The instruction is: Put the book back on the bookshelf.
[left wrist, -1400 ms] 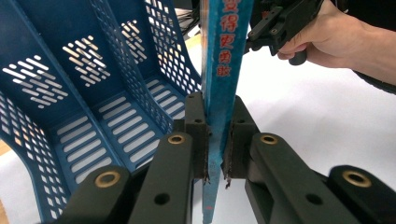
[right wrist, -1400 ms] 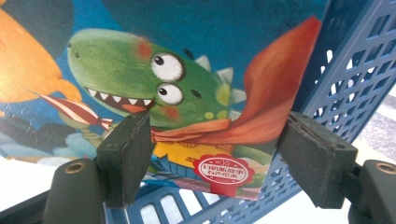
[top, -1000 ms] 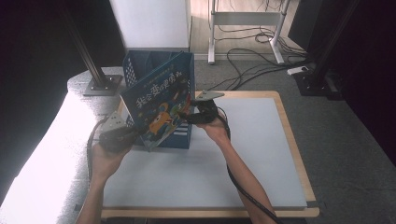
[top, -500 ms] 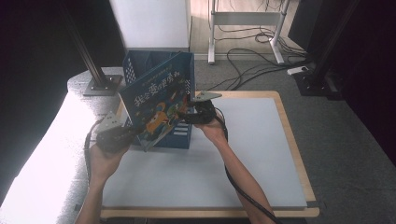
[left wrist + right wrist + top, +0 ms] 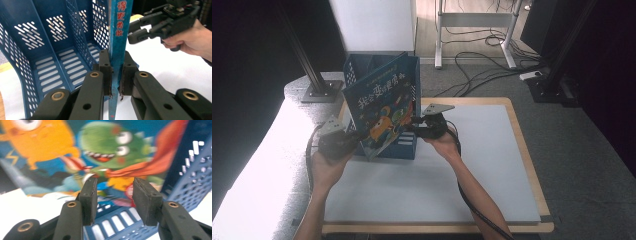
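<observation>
Picture book (image 5: 379, 112) stands tilted at front of blue file rack (image 5: 409, 75), bottom edge low against rack's open front, cover facing right gripper. Left gripper (image 5: 116, 75) clamped on book's spine edge, pads pressing both sides. Right gripper (image 5: 115, 195), just right of rack front, jaws half apart and just been closing; nothing between pads, book cover close ahead. Rack sits on white board (image 5: 482, 165).

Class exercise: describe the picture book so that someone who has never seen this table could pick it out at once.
Find the white table, then the blue slotted file rack at its far left. Leaning at the rack's front, pinched by the left tool, is the book: blue cover, cartoon monsters, unlike the plain rack.
</observation>
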### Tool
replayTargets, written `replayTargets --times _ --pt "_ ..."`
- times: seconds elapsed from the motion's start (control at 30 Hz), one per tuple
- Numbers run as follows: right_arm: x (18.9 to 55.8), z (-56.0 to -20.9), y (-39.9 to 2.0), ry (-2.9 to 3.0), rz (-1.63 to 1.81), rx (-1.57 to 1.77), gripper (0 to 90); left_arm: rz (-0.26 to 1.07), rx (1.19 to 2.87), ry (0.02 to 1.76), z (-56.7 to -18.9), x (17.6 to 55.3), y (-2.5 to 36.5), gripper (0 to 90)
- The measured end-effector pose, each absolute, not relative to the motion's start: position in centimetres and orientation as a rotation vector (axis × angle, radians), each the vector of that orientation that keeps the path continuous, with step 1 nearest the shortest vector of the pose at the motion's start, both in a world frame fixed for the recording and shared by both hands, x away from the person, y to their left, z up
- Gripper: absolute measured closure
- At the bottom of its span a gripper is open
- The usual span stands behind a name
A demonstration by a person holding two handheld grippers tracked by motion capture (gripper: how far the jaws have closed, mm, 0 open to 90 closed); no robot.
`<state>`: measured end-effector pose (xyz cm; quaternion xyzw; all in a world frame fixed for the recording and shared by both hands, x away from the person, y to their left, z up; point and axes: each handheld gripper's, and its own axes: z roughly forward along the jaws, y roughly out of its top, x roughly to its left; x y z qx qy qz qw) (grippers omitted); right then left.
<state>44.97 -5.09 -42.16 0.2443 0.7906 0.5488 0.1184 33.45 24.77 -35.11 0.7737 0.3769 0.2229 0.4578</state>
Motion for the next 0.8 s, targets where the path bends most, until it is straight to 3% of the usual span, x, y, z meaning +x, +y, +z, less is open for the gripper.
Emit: replayTargets --times 0.27,0.8 --pt "43.5 -42.5 -3.7 2.392 1.598 0.636 67.1 0.551 1.889 0.962 -35.3 34.4 24.5 83.4" --pt "42.6 -43.4 -1.2 2.462 1.661 0.598 69.6 0.588 1.89 1.01 -35.1 36.6 22.8 83.4"
